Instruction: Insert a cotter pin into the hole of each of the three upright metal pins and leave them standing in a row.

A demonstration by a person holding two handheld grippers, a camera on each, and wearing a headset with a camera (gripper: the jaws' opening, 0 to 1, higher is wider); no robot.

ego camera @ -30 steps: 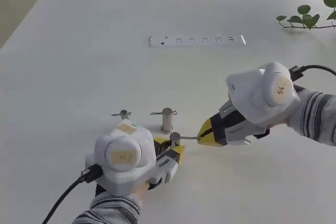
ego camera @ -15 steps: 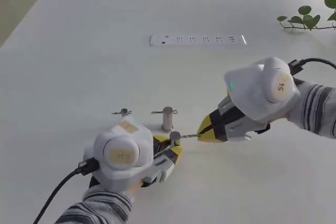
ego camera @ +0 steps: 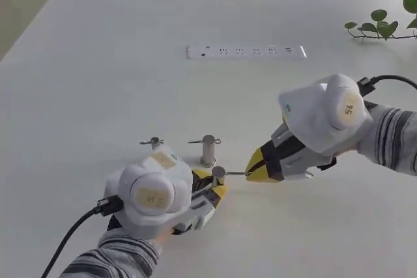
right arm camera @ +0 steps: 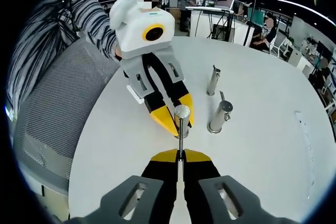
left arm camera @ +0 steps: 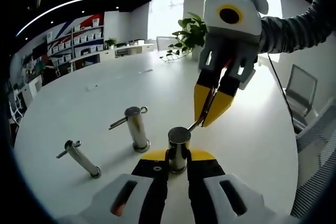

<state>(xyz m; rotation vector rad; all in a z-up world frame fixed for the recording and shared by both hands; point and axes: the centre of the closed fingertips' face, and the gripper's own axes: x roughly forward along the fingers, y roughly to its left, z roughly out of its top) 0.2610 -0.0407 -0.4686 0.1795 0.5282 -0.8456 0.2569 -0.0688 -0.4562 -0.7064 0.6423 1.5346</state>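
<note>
Left gripper [left arm camera: 178, 157]: closed on short shiny metal pin [left arm camera: 178, 139].
Right gripper [right arm camera: 179, 156]: pinched thin wire cotter pin [right arm camera: 180, 139] at its 3 o'clock.

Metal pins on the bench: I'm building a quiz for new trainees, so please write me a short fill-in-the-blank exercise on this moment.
The left gripper is shut on the nearest metal pin, which stands ___.
The right gripper holds a cotter pin at its head; ___ other metal pins already carry theirs.
The power strip beyond them is ___ in colour.
Missing words: upright; two; white.
</note>
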